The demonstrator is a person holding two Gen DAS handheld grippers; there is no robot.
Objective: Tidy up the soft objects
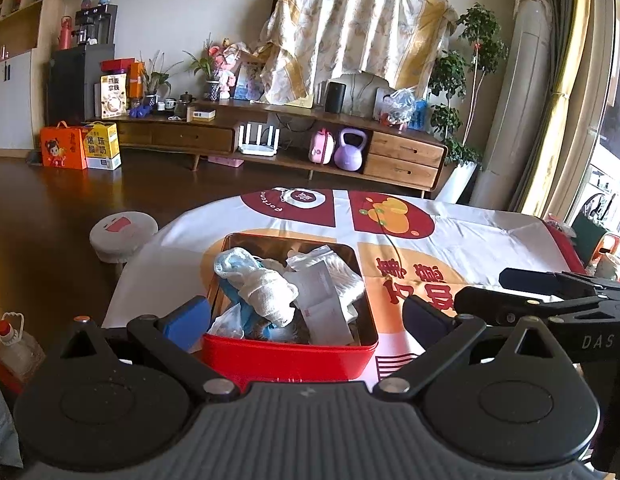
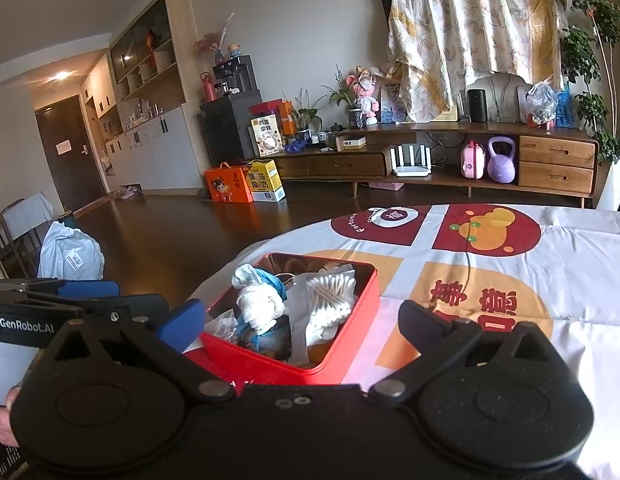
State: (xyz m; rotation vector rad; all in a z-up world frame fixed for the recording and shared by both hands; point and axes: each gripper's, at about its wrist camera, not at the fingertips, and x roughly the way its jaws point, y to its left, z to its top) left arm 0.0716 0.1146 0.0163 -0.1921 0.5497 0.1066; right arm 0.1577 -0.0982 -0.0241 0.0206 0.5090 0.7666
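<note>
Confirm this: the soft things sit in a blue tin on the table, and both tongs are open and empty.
Not quite. The tin is red, not blue, as both wrist views show. The rest holds: it sits on the table, and the left tongs and right tongs are open and empty.

We see a red tin (image 1: 288,354) with a glossy painted outside and a shiny, mirror-like metal inner wall, set on a smooth printed tablecloth (image 1: 469,232) creased with fold lines. Inside lie a rough white terry cloth (image 1: 270,294), a clear crinkly plastic bag of cotton swabs (image 2: 329,304) and flat paper packets (image 1: 323,300). Our grippers are matt black plastic with blue pads (image 1: 188,320), and the dark floor (image 1: 50,208) is polished to a gloss.
</note>
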